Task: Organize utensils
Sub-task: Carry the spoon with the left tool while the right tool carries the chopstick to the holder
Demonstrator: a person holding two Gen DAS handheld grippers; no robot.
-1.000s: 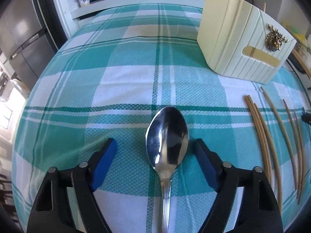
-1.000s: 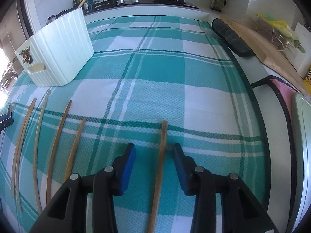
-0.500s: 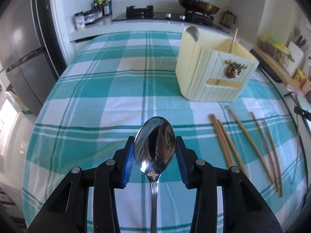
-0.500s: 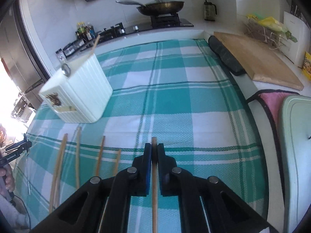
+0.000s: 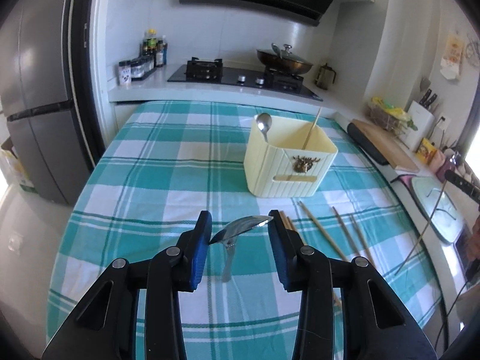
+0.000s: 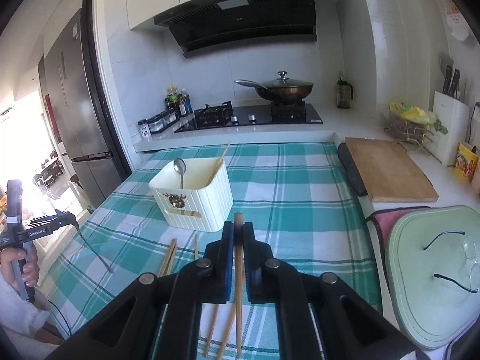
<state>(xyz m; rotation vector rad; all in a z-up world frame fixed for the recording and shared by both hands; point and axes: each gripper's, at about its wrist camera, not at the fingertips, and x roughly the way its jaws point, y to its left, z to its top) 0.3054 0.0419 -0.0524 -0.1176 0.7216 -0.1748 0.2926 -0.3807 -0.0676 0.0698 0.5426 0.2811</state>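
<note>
My left gripper [image 5: 239, 232] has its blue pads closing on the bowl of a steel spoon [image 5: 240, 230], which sits tilted between them with its handle hanging down above the teal checked tablecloth [image 5: 168, 180]. My right gripper [image 6: 238, 240] is clamped tight on a wooden chopstick [image 6: 238, 258], whose tip pokes out past the pads toward twelve o'clock. The cream utensil holder [image 5: 288, 165] stands on the cloth at about one o'clock from the left gripper and eleven o'clock from the right; a second spoon [image 5: 264, 125] and a thin stick [image 5: 312, 129] already lean inside it. More loose chopsticks [image 5: 339, 234] lie on the cloth near the holder, at three o'clock from the held spoon.
</note>
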